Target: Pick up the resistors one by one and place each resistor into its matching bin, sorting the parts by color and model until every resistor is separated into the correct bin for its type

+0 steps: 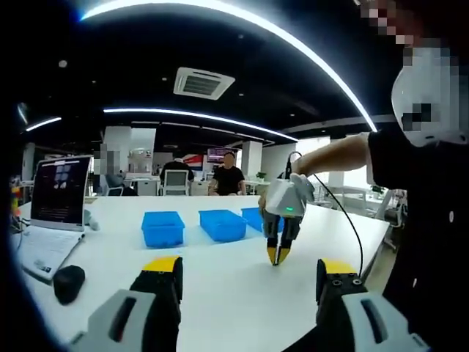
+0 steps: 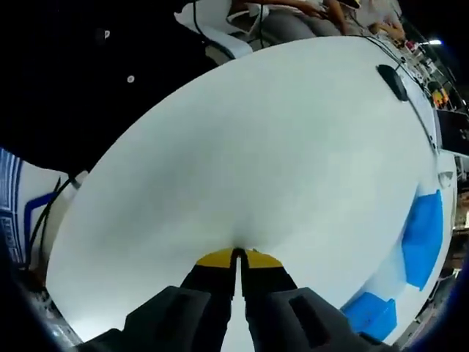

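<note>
In the left gripper view my left gripper stands open, its yellow-tipped jaws far apart above the white table. Beyond it my right gripper points straight down, tips touching or just over the table surface, held by a person's hand. Three blue bins stand in a row behind it. In the right gripper view my right gripper has its jaws pressed together over bare table. I see no resistor between them; any part there is too small to make out. Two blue bins lie at the right.
A laptop and a black mouse sit on the table's left end. Seated people and chairs are behind the far edge. The person holding the grippers stands at the right. A dark object and a cable lie on the table.
</note>
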The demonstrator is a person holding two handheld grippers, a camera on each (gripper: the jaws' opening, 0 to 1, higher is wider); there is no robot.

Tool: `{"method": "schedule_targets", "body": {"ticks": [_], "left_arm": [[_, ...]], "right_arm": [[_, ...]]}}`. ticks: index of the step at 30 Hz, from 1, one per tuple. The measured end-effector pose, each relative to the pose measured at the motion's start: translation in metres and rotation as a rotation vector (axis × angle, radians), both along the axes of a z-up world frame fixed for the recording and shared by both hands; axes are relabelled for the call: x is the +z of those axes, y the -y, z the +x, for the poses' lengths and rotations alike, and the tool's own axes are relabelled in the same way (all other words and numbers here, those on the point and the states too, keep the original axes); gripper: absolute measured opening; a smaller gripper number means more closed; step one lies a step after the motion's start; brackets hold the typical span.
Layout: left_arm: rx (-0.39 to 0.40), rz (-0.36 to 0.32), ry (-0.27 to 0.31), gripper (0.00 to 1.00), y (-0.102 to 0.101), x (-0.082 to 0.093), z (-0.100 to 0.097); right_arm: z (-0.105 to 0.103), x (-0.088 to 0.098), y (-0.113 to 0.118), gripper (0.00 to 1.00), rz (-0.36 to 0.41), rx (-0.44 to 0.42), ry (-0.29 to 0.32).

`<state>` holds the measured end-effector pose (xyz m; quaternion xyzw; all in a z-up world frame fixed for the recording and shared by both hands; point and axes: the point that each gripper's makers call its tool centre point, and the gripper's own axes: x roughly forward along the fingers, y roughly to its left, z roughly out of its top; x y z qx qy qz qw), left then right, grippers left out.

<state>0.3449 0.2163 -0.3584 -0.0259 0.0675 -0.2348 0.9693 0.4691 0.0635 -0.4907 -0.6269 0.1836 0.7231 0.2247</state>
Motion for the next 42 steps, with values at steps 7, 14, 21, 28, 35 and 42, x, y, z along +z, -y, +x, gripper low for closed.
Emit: {"method": "schedule_targets", "body": {"ticks": [7, 14, 21, 28, 35, 42], "left_arm": [[-0.008, 0.0, 0.006, 0.75, 0.002, 0.002, 0.0], [-0.005, -0.005, 0.015, 0.75, 0.001, 0.004, -0.002], [-0.025, -0.005, 0.022, 0.75, 0.007, 0.007, 0.001], [-0.062, -0.012, 0.028, 0.75, 0.015, 0.009, 0.012], [-0.103, -0.01, 0.04, 0.75, 0.022, 0.014, 0.026], [-0.146, -0.008, 0.046, 0.75, 0.034, 0.018, 0.038]], "right_arm": [[-0.001, 0.001, 0.0, 0.05, 0.022, -0.029, 0.012], [0.0, 0.012, -0.002, 0.05, 0.068, -0.087, -0.002], [0.005, 0.049, 0.003, 0.05, 0.229, -0.273, -0.063], [0.01, 0.102, 0.03, 0.05, 0.518, -0.645, -0.188], [0.018, 0.146, 0.089, 0.05, 0.887, -1.019, -0.218], [0.016, 0.17, 0.16, 0.05, 1.295, -1.353, -0.208]]}}
